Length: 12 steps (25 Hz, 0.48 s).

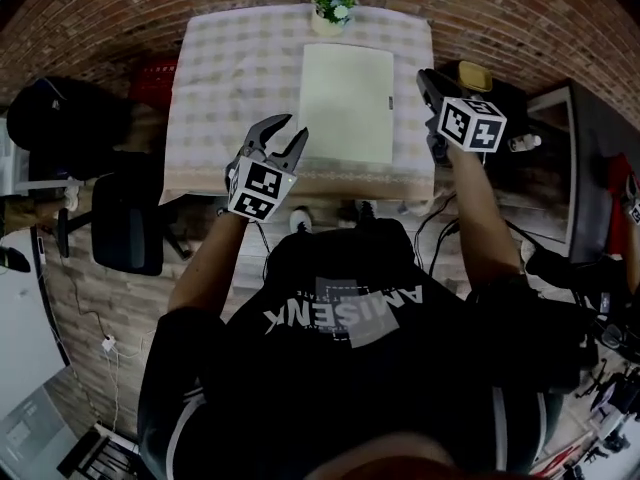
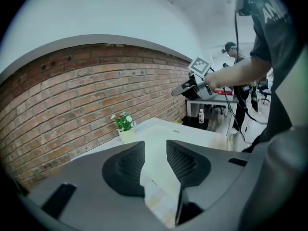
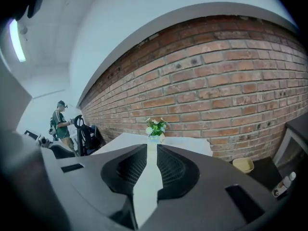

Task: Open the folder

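A pale, closed folder lies flat on the right half of the table, which has a checked cloth. My left gripper hovers over the near table edge, just left of the folder's near left corner. Its jaws stand open and hold nothing. In the left gripper view the folder shows through the gap of that gripper. My right gripper hangs off the table's right edge, beside the folder. In the right gripper view, the right gripper shows a narrow gap with nothing in it.
A small potted plant stands at the table's far edge, behind the folder. A black office chair and a red crate are to the left. A yellow bowl and a dark desk are to the right. A brick wall runs behind.
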### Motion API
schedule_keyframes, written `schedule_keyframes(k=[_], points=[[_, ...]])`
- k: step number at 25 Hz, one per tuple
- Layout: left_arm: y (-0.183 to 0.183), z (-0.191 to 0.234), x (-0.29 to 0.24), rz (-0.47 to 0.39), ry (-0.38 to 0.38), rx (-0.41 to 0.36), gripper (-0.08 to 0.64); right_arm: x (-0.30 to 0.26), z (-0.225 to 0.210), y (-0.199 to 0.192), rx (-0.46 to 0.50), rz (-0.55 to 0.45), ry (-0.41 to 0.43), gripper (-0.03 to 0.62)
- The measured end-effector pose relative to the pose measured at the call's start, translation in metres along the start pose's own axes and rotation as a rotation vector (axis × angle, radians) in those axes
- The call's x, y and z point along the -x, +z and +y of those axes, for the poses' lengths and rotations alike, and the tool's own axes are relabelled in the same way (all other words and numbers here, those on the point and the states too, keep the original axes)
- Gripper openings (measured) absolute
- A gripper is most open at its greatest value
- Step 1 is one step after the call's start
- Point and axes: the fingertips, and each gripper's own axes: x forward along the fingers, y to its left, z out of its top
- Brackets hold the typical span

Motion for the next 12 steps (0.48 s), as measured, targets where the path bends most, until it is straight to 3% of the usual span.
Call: schedule_keyframes(k=[2,5,12], points=[[-0.019,-0.016,-0.009,0.052,-0.001,-0.080,0.140,-0.012,-0.010,-0.008,0.004,0.029,0.030,0.114],[-0.043,-0.043,-0.020,0.128,-0.019,-0.197,0.146,-0.027,-0.021,-0.024,-0.003,0.073,0.065,0.118],[-0.079,-0.065,-0.050,0.297,-0.036,-0.359,0.161,-0.066,-0.051,-0.048,0.000,0.166,0.110,0.123]])
